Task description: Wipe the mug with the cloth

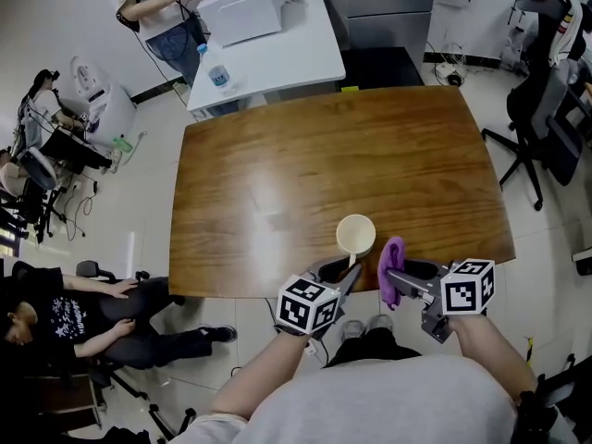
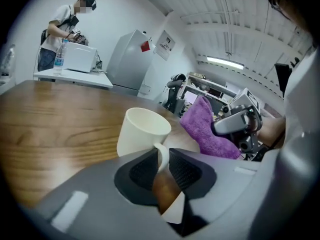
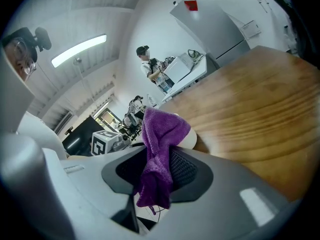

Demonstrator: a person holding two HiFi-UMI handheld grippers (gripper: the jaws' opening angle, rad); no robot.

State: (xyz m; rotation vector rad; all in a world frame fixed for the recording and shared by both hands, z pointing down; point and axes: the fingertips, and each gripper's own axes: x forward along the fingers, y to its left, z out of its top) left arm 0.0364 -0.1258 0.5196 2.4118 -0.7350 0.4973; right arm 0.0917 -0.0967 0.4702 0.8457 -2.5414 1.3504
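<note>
People (image 1: 65,317) sit well left of the mug (image 1: 355,235), partly cut off by the edge of the head view. The mug is cream and smooth, slightly tapered, with a round open mouth. It stands upright on the counter (image 1: 305,146), a glossy brown wood-grain top with rounded corners, near the edge closest to the person holding the tongs.

Just left of and below the mug in the head view are the left tongs (image 1: 348,271). Their marker cube (image 1: 307,305) hides much of their body. In the left gripper view two dark ribbed pads (image 2: 186,171) pinch the mug's thin loop handle (image 2: 162,153), and the grey housing hides the lower part of the handle.

Just right of the mug hangs the cloth (image 1: 392,268), a purple, nubby piece of terry, bunched and folded. Whether it touches the mug's wall cannot be told. The right tongs (image 1: 400,281) are clamped on it. In the right gripper view the cloth rises above the pads and trails below them, covering the left pad almost wholly. Behind it only a pale sliver of the mug shows.

Well right of the mug, off the counter, a black office chair (image 1: 541,109) is cut by the frame.
</note>
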